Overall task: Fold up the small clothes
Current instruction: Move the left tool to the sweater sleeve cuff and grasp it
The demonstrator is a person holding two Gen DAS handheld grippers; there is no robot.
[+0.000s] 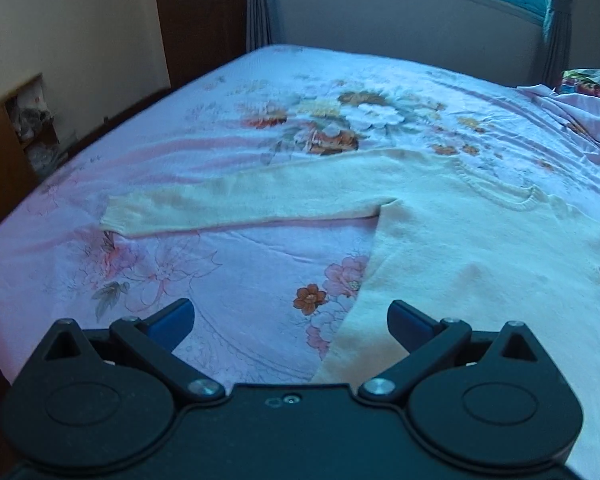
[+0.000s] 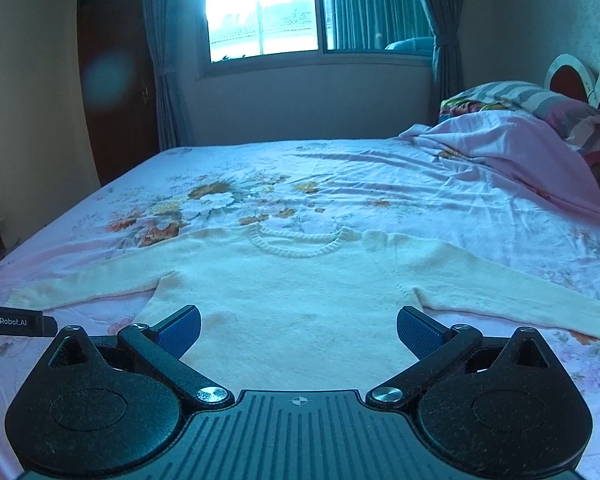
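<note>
While the cream knitted long-sleeved sweater (image 2: 300,292) lies spread flat and face up on the bed with the pink floral sheet (image 2: 440,200), both sleeves stretched out sideways and its ribbed round collar (image 2: 298,246) pointing toward the far window (image 2: 264,12), neither tool has hold of it. The right gripper (image 2: 299,330) hovers above the lower body of the sweater, its blue-padded fingers (image 2: 418,336) spread wide apart with nothing between them but the knit below. The left gripper (image 1: 291,328) sits further toward the sweater's left side, over the edge where the cream hem meets the floral sheet; its fingers (image 1: 172,322) are likewise spread wide and hold nothing. In the left wrist view the sweater's left sleeve (image 1: 236,204) runs out across the sheet, ending in a ribbed cuff, well apart from the fingers. In the right wrist view a black bar printed with "GenRobot.AI" (image 2: 16,322) pokes in from the left edge, just beside the sleeve end. At the head of the bed, to the right, a rumpled pink blanket (image 2: 512,140) is heaped against a striped pillow (image 2: 540,98). Grey curtains (image 2: 380,4) hang at both sides of the window, and a dark wooden door (image 2: 116,80) stands in the left wall.
</note>
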